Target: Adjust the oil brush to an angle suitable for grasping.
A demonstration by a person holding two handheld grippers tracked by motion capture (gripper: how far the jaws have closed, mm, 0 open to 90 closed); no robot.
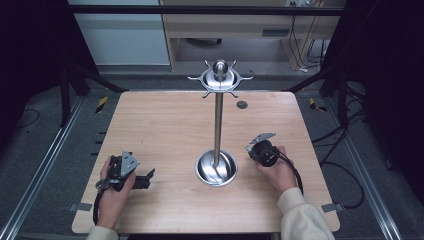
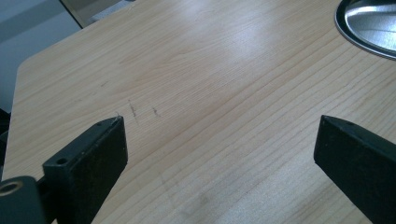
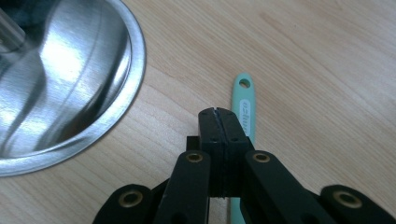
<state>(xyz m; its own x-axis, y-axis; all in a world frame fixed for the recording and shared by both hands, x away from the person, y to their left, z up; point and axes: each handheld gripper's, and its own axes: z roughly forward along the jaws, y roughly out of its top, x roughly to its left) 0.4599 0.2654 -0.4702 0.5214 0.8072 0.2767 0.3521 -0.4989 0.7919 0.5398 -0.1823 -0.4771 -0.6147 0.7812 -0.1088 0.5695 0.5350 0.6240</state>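
Wooden table point(image 1: 165, 125): left hand-held gripper point(image 2: 219, 154) spread; right hand-held gripper point(image 3: 218, 122) pressed together, empty.

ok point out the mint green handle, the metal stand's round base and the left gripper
mint green handle point(image 3: 243, 100), right gripper view, upper end below its hanging hole
metal stand's round base point(image 1: 216, 168), high view, dished plate beside the pole
left gripper point(image 1: 148, 178), high view, between its open fingertips

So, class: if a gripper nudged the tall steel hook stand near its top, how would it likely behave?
The hook stand would probably tip rather than slide: its pole is tall and thin, with the hook ring at the top. Its wide dished base should resist light nudges. The polished steel looks slippery to grip.
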